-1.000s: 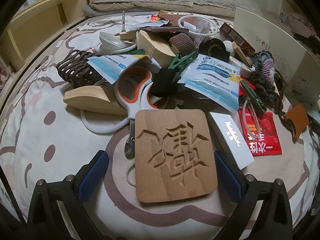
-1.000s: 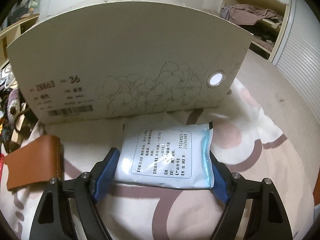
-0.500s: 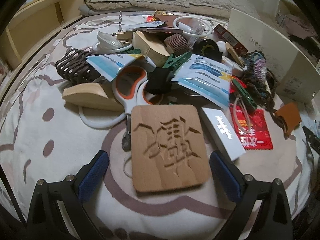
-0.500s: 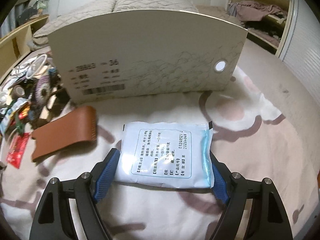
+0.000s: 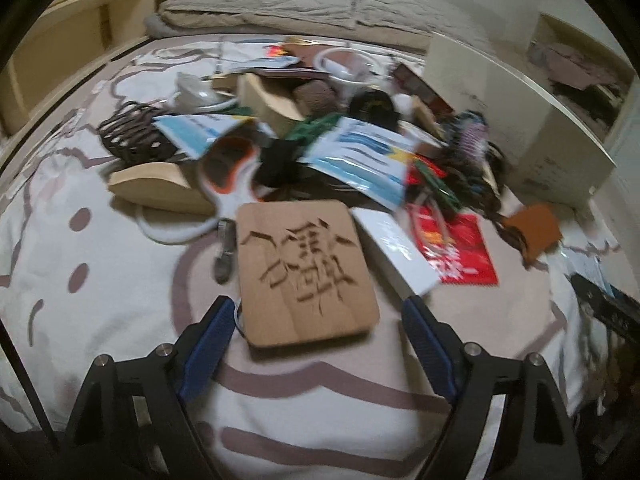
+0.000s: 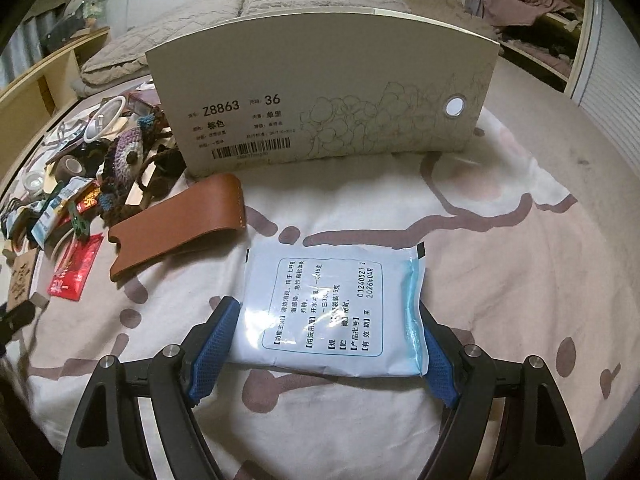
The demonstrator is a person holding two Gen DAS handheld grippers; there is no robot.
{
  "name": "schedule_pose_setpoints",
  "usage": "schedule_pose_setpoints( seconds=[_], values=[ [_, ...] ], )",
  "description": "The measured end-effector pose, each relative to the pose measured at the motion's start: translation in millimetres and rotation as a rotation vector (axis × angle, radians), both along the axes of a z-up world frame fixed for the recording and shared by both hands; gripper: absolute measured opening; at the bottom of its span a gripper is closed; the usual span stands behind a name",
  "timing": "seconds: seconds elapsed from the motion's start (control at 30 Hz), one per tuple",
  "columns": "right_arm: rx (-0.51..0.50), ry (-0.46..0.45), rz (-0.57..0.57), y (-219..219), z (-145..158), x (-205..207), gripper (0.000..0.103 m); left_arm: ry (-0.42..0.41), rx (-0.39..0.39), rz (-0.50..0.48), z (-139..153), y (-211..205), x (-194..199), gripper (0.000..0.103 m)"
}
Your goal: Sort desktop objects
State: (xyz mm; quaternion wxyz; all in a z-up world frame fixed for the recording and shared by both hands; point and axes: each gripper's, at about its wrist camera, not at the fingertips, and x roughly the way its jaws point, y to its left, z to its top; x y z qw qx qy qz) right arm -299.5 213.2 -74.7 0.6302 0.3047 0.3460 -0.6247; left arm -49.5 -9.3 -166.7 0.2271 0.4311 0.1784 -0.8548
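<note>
White sachet [image 6: 334, 312] with blue seal and printed panel, flat between the right tongs' [image 6: 320, 354] blue pads, square carved wooden coaster [image 5: 304, 270] flat just ahead of the left tongs' [image 5: 318, 344] spread pads

Left gripper [image 5: 318, 322]: black angular frame, two fingers faced with blue textured pads [image 5: 210, 344], round silver screw heads along each arm. Right gripper [image 6: 320, 336]: same build, with black frame, blue cross-hatched pads [image 6: 214, 344] and silver screws at the joints.
</note>
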Motion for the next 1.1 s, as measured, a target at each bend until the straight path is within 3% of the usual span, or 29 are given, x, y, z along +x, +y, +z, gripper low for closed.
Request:
schedule_pose_setpoints(
  seconds=[0.37, 0.5, 0.67, 0.77, 0.97, 1.1],
  values=[
    [0.002, -0.005, 0.003, -3, -1, -2, 0.083, 0.080, 0.117, -0.213, 7, 30, -12, 0.085],
    [0.003, -0.002, 0.011, -2, -2, 0, 0.083, 0.075, 0.132, -0.305, 11, 43, -17, 0.085],
    [0.005, 0.000, 0.012, 1, -2, 2, 0.083, 0.082, 0.035, -0.269, 23, 41, -12, 0.087],
    [0.007, 0.008, 0.010, 0, -2, 2, 0.083, 0.089, -0.059, -0.256, 34, 30, -18, 0.095],
    [0.009, 0.008, 0.013, 0, -2, 3, 0.083, 0.051, -0.196, -0.351, 41, 20, -35, 0.101],
    [0.024, 0.000, 0.006, -2, 1, 3, 0.084, 0.017, -0.187, -0.404, 34, 12, -44, 0.101]
  ],
)
